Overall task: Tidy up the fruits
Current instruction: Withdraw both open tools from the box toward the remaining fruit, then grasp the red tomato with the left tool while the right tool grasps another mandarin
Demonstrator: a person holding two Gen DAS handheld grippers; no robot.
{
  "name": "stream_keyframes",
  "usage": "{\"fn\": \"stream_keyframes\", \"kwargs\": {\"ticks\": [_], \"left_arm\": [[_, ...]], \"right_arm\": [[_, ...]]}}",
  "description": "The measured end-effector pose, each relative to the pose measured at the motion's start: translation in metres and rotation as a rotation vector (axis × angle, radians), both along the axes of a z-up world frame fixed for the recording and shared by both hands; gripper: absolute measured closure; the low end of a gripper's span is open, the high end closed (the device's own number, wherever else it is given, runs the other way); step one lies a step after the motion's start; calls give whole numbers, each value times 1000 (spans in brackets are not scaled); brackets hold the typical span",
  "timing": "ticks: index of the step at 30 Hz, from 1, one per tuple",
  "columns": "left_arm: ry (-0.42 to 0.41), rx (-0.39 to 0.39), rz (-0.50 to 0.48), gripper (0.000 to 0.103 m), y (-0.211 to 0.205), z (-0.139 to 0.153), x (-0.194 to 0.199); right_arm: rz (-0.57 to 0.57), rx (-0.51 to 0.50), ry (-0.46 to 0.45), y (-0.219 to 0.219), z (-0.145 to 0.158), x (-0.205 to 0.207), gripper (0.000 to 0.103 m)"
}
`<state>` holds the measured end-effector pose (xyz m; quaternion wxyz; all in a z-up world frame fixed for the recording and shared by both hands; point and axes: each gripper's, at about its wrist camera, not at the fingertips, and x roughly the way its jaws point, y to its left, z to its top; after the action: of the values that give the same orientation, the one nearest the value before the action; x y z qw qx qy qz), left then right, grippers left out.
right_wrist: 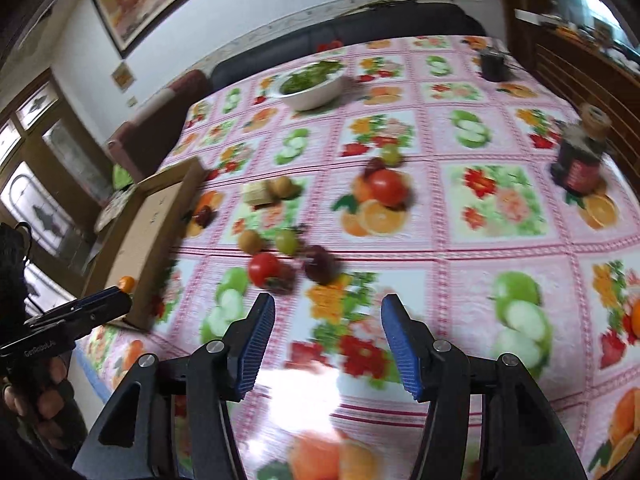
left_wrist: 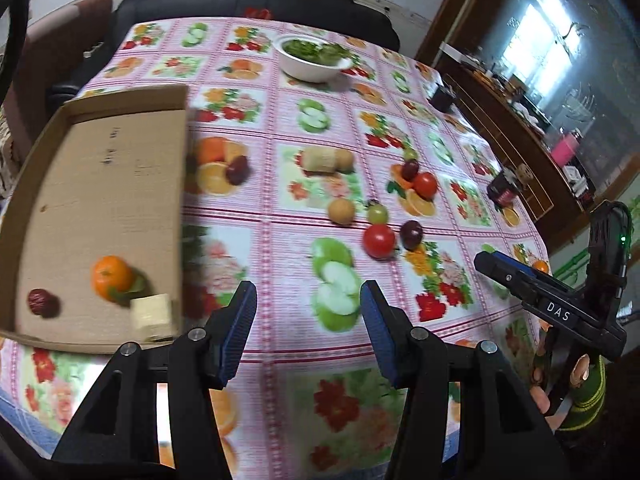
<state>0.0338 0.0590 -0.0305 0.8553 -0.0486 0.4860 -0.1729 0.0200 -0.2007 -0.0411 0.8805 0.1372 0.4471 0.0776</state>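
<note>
A flat cardboard box lies at the left of the table, holding an orange, a dark red fruit and a pale block. Loose fruit lies mid-table: two tomatoes, a green grape-like fruit, dark plums, a tan round fruit and a pale roll. My left gripper is open and empty above the cloth. My right gripper is also open and empty, short of the near tomato and plum.
A white bowl of greens stands at the far side. A dark jar and a small black cup stand at the right. A black sofa lies behind the table, a wooden cabinet to the right.
</note>
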Motion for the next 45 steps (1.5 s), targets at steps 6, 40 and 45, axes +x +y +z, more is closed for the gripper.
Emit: {"fn": "stream_keyframes", "kwargs": {"ticks": [6, 40, 45], "left_arm": [[26, 1, -46, 51, -29, -5, 0], [67, 98, -59, 51, -111, -57, 54], [56, 82, -51, 69, -107, -56, 56]], "right_arm": [[-48, 9, -26, -27, 2, -6, 45], [-469, -218, 39, -197, -30, -55, 46], [-463, -268, 50, -192, -37, -46, 61]]}}
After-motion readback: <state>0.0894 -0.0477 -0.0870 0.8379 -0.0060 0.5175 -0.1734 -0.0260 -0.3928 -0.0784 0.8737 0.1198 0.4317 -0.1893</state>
